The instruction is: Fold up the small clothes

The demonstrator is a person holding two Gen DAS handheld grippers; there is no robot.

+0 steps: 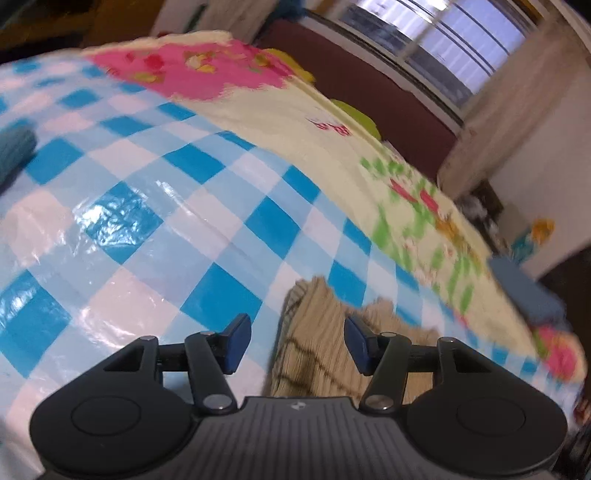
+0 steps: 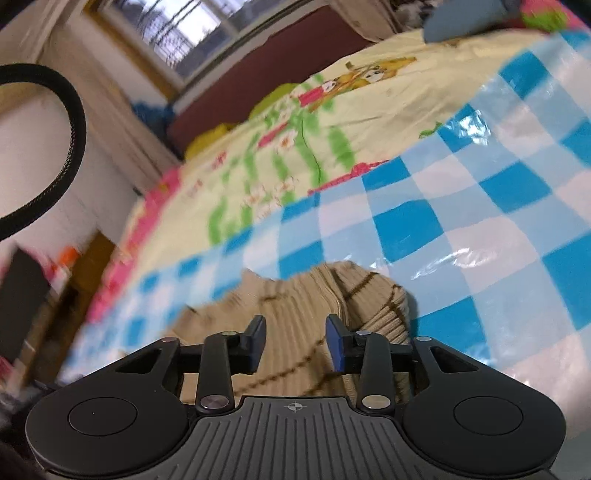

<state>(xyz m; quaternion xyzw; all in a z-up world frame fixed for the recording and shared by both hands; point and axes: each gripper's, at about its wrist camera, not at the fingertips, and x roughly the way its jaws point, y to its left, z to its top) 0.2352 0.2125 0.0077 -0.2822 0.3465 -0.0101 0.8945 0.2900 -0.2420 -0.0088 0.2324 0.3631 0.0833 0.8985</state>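
— Where do the two tools stand?

— The left hand-held gripper (image 1: 297, 341) has its jaws parted about halfway, nothing pinched; the blue pads (image 1: 236, 343) flank a beige ribbed knit garment (image 1: 317, 350) without pressing it. The right hand-held gripper (image 2: 295, 341) is likewise partly open, and its pads (image 2: 334, 345) hover above the same knit, clear of the cloth as far as I can tell.

— And the garment itself?

— It lies on a glossy blue-and-white checked sheet (image 1: 147, 206) spread over the bed. It is tan, ribbed, crossed by thin dark brown lines. From the right wrist it looks bunched, with a thick fold rising toward one o'clock of the jaws.

— Does one camera give you more than the other?

— The left one shows a grey-blue folded piece (image 1: 524, 291) at three o'clock, on the floral cream bedspread (image 1: 369, 162), and a teal knit bit (image 1: 14, 147) at nine o'clock. The right one shows a black braided cable (image 2: 70, 147) looping at ten o'clock. Both catch the window (image 2: 184, 26), blurred.
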